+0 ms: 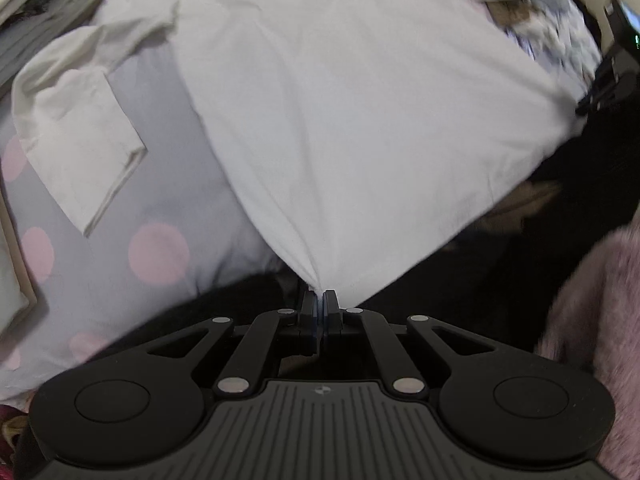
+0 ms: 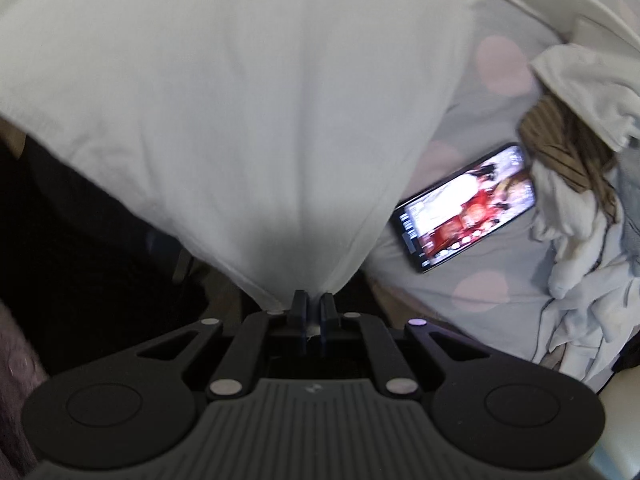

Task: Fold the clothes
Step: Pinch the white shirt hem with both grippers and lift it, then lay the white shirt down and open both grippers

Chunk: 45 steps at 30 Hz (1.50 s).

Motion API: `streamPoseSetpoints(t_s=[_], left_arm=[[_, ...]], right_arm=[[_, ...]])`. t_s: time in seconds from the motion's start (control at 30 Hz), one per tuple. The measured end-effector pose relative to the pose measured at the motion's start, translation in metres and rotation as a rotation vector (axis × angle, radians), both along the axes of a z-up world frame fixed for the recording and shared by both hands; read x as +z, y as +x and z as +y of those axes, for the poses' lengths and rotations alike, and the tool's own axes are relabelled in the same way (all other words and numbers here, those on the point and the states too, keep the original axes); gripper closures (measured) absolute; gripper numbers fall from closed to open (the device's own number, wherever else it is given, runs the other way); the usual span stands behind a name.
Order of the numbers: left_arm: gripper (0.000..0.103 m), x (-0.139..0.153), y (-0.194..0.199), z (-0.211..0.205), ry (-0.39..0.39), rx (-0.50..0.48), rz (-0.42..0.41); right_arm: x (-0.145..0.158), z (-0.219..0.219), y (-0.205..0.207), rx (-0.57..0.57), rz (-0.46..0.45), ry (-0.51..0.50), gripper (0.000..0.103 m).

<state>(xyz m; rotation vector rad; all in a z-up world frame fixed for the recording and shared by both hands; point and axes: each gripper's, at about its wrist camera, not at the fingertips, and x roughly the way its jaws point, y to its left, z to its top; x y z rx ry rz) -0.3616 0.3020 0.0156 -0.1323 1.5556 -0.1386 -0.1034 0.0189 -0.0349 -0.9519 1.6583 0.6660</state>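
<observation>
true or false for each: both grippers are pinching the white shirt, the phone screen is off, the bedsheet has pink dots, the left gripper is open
1. Both the left gripper and the right gripper pinch the white shirt. True.
2. The phone has a dark screen. False: it is lit and shows a picture.
3. The bedsheet is grey with pink dots. True.
4. The left gripper is open. False: its jaws are shut on the shirt's fabric.
</observation>
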Motion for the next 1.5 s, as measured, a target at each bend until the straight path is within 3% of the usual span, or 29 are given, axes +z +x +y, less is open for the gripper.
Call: streamPoseSetpoints(t_s=[0.3, 0.37, 0.4, 0.43, 0.47, 0.63, 0.8, 1.1, 1.17, 1.27, 1.37, 1.5], left_arm=[[0.102, -0.061, 0.022, -0.008, -0.005, -0.036, 0.174], [0.1, -0.073, 0.026, -0.007, -0.01, -0.042, 0.211], [0.094, -0.078, 0.028, -0.007, -0.014, -0.049, 0.228], [0.086, -0.081, 0.03, -0.006, -0.013, -0.049, 0.238], [0.084, -0.084, 0.031, -0.004, -0.013, -0.049, 0.246], [0.079, -0.071, 0.049, 0.006, -0.036, -0.014, 0.163], [0.078, -0.052, 0.081, 0.023, -0.057, 0.069, 0.02], [0.077, -0.047, 0.16, 0.042, -0.024, 0.26, -0.194], [0.076, -0.055, 0.173, 0.046, -0.008, 0.295, -0.208], [0.075, -0.066, 0.186, 0.044, 0.035, 0.29, -0.209], [0.075, -0.079, 0.195, 0.045, 0.058, 0.283, -0.199], [0.075, -0.084, 0.204, 0.052, 0.064, 0.316, -0.228]], right_arm=[[-0.037, 0.017, -0.023, 0.072, 0.071, -0.065, 0.094], [-0.036, 0.022, -0.023, 0.079, 0.067, -0.056, 0.083], [-0.032, 0.024, -0.021, 0.077, 0.06, -0.043, 0.071], [-0.026, 0.027, -0.018, 0.067, 0.045, -0.025, 0.052], [-0.02, 0.029, -0.014, 0.058, 0.03, -0.008, 0.051], [0.014, 0.011, 0.042, -0.044, -0.081, 0.089, 0.051], [0.044, -0.009, 0.1, -0.195, -0.278, 0.169, 0.051], [0.026, -0.012, 0.147, -0.306, -0.459, 0.199, 0.051], [0.001, -0.015, 0.155, -0.311, -0.453, 0.202, 0.051], [-0.012, -0.016, 0.165, -0.288, -0.444, 0.186, 0.051], [-0.019, -0.015, 0.173, -0.209, -0.499, 0.173, 0.051], [-0.019, -0.017, 0.188, -0.218, -0.578, 0.237, 0.051]])
